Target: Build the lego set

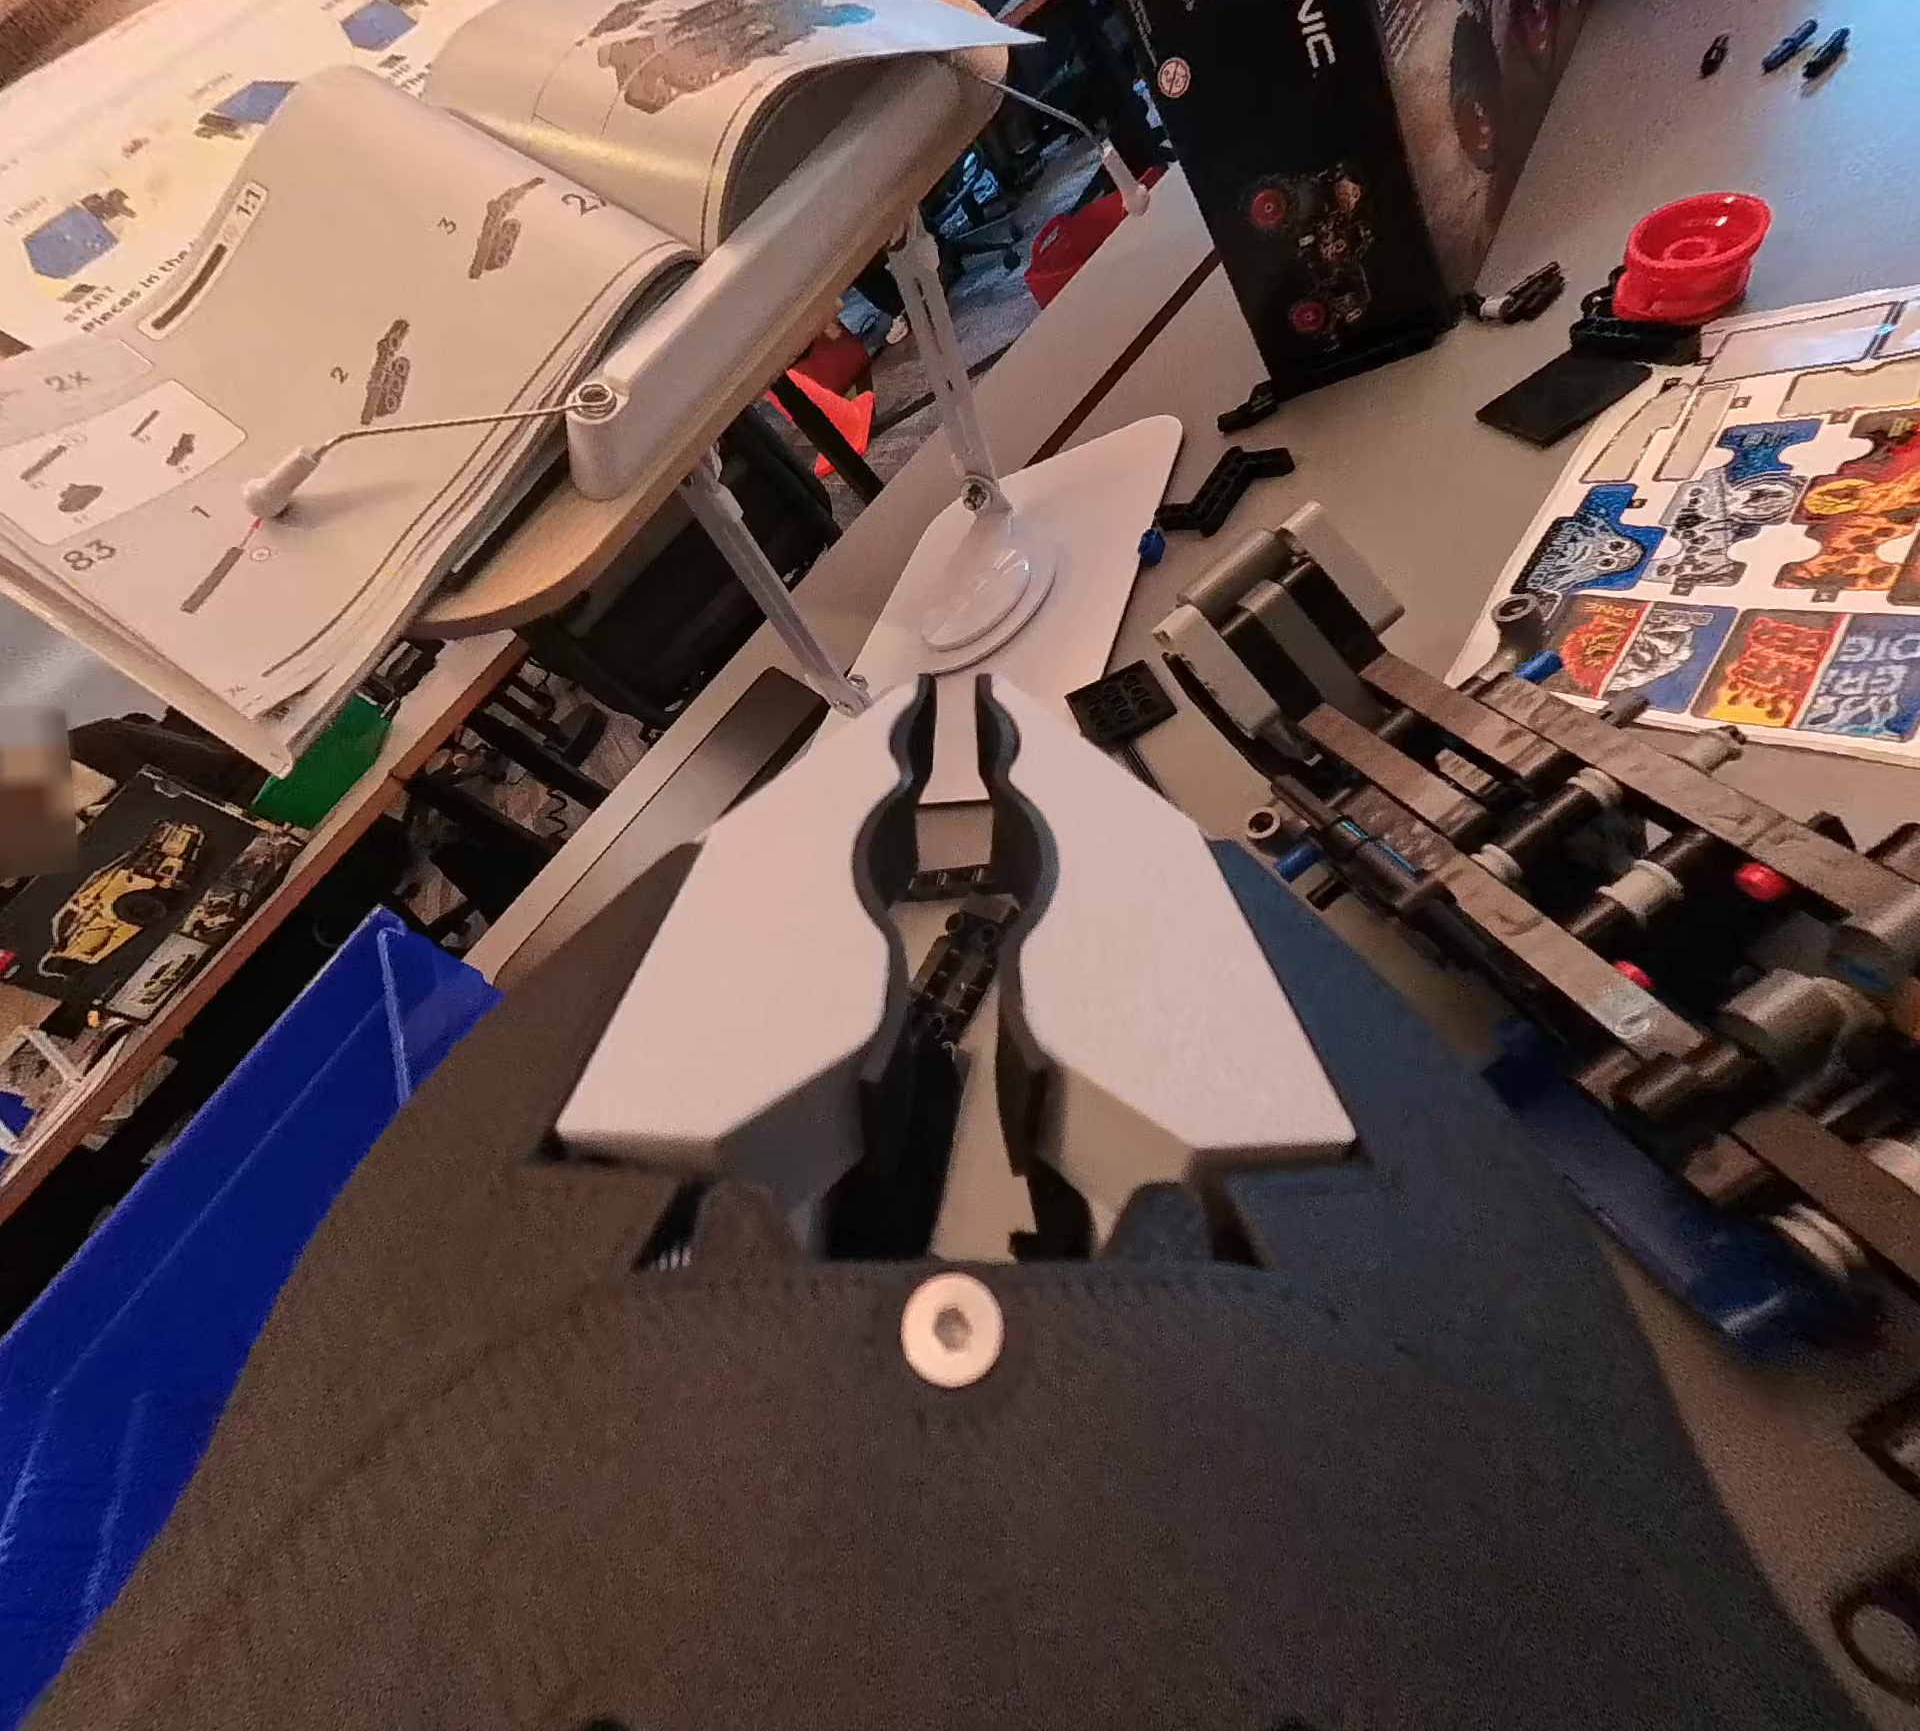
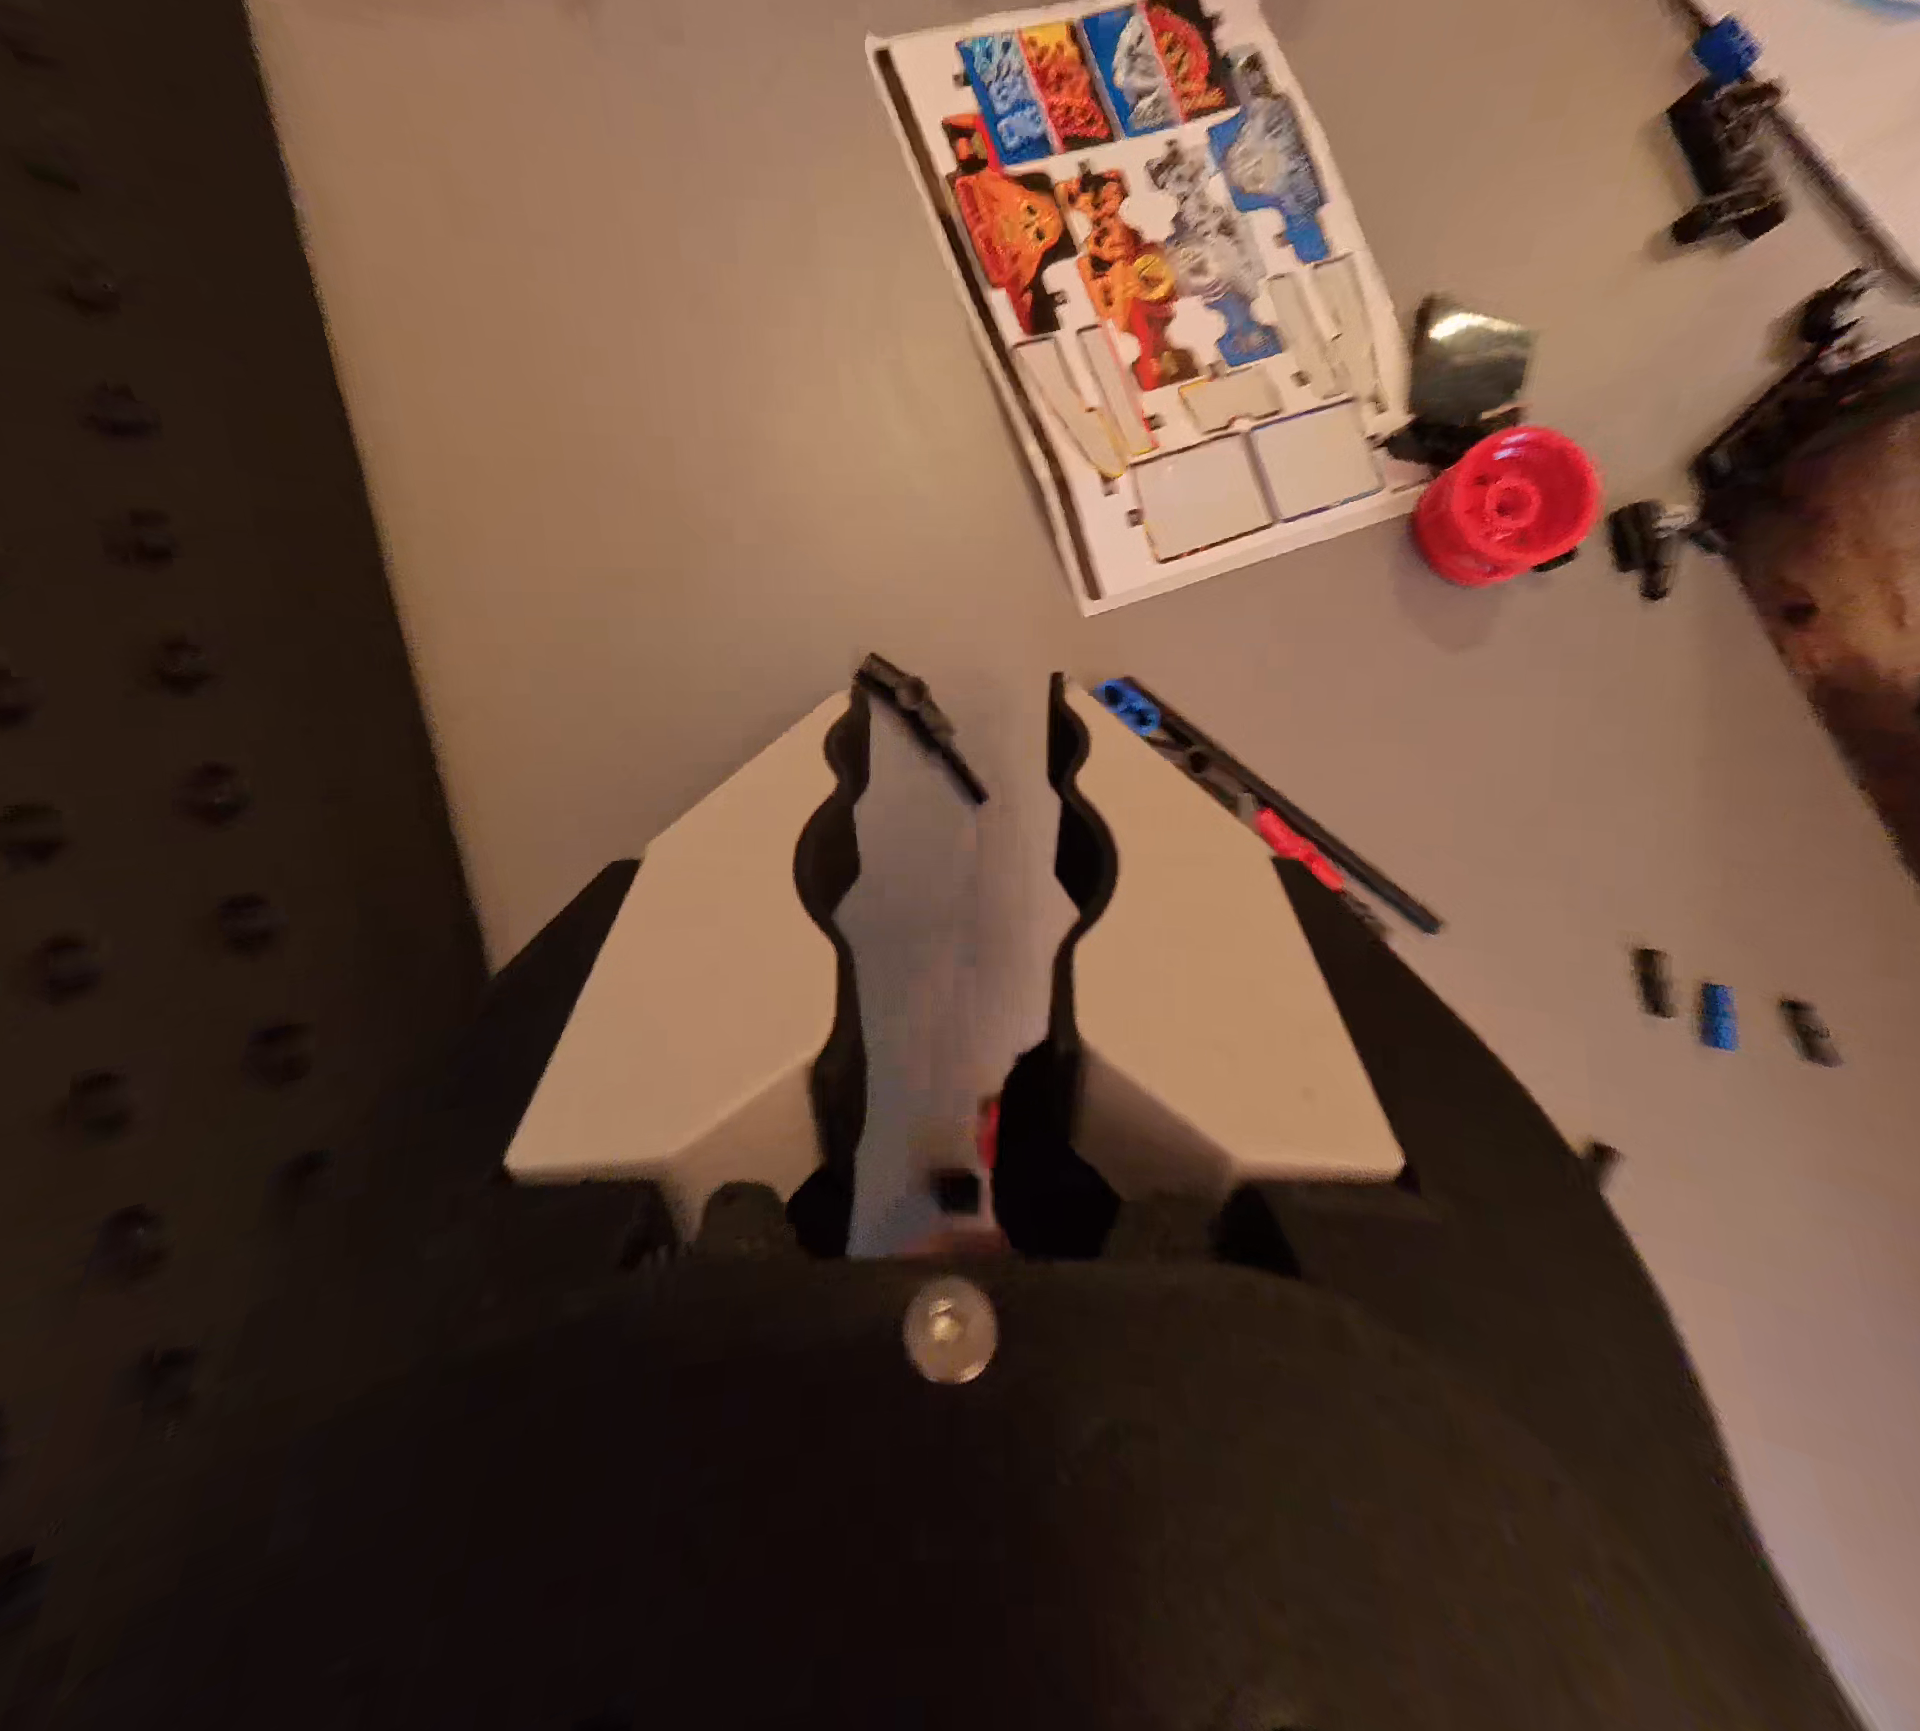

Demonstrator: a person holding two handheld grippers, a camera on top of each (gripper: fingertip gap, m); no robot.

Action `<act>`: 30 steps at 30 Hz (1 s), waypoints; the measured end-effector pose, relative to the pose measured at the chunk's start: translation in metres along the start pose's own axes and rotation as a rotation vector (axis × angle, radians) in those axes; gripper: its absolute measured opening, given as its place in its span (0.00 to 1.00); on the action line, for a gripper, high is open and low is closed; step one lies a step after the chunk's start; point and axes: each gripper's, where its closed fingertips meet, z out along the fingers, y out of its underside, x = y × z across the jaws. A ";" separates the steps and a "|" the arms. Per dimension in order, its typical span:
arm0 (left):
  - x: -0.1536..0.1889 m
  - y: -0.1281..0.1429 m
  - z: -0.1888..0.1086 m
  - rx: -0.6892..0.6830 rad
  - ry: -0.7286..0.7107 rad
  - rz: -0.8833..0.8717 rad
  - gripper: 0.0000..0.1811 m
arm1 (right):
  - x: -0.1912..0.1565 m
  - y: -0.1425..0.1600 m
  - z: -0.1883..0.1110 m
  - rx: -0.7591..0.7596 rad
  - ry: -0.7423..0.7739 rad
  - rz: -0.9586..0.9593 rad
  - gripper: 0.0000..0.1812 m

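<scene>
While left fingers (image 1: 957,725) nearly close over a black beam (image 1: 951,959), right fingers (image 2: 961,694) gape empty, blue bin (image 1: 208,1214) contents unseen.

ahead of the left gripper (image 1: 956,725) the way is blocked by the book stand's white base (image 1: 997,580), with a small black plate (image 1: 1120,707) just right of it and the long dark lego chassis (image 1: 1538,860) along the right. bare table (image 2: 623,434) lies open ahead of the right gripper (image 2: 961,694), up to the sticker sheet (image 2: 1143,279); a long black axle (image 2: 1278,819) lies just right.
</scene>
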 end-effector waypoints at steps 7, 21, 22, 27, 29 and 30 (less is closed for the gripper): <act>-0.002 0.002 0.000 0.009 0.005 -0.021 0.03 | 0.139 -0.061 -0.085 -0.024 0.347 -0.195 0.44; -0.016 0.006 -0.002 0.009 -0.023 -0.048 0.03 | 0.311 -0.027 -0.049 -0.491 0.036 -0.287 0.72; -0.016 0.006 -0.002 0.011 -0.023 -0.049 0.03 | 0.317 -0.027 -0.045 -0.498 0.052 -0.309 0.71; -0.031 0.003 -0.008 0.017 -0.070 -0.046 0.03 | 0.324 -0.029 -0.047 -0.519 0.069 -0.341 0.60; -0.043 0.002 -0.014 0.022 -0.111 -0.051 0.03 | 0.321 -0.029 -0.048 -0.501 0.072 -0.350 0.59; -0.050 0.002 -0.017 0.024 -0.135 -0.051 0.03 | 0.319 -0.028 -0.050 -0.495 0.074 -0.352 0.58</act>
